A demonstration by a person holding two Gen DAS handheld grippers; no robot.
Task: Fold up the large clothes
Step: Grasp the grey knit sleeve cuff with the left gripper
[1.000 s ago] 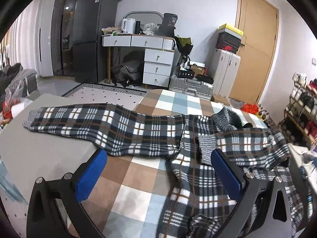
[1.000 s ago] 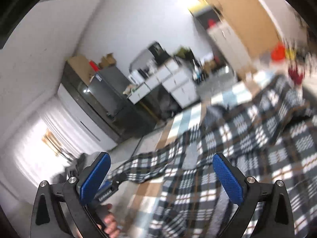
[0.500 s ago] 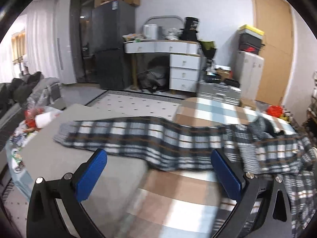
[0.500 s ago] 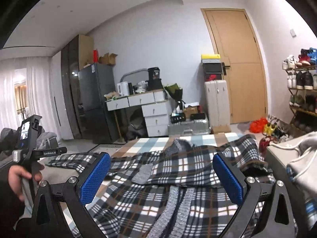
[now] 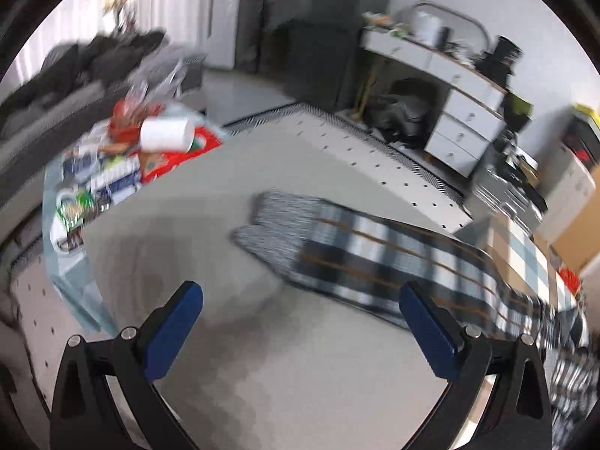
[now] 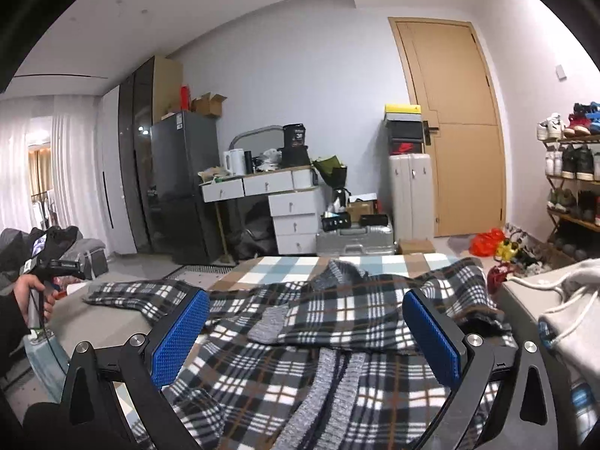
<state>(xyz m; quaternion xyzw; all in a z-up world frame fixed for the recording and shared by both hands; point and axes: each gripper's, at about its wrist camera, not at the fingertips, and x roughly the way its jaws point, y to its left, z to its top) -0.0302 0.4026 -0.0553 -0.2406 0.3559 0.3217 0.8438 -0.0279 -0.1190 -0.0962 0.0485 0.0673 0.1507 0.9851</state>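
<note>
A dark plaid fleece garment (image 6: 337, 311) lies spread on a checked cloth (image 6: 285, 266) over the table. Its long sleeve (image 5: 375, 255) stretches left across the bare grey tabletop (image 5: 262, 356), grey cuff (image 5: 270, 225) at the end. My left gripper (image 5: 300, 322) is open and empty, hovering just short of the cuff; this view is blurred. My right gripper (image 6: 305, 333) is open and empty above the garment's body. The other sleeve with its grey cuff (image 6: 268, 322) is folded across the body. The left gripper also shows at the far left of the right wrist view (image 6: 41, 262).
A glass side table (image 5: 71, 262) with snacks, packets and a white roll (image 5: 165, 135) stands left of the tabletop. A grey hoodie (image 6: 562, 300) lies at the right. Behind are a rug (image 5: 375, 150), desk (image 6: 262, 183), fridge (image 6: 180, 187), suitcases (image 6: 356, 240), door and shoe rack (image 6: 570, 187).
My left gripper has swung left along the sleeve to its cuff end and tilted down. My right gripper has levelled out and settled over the garment's body. Both stay open.
</note>
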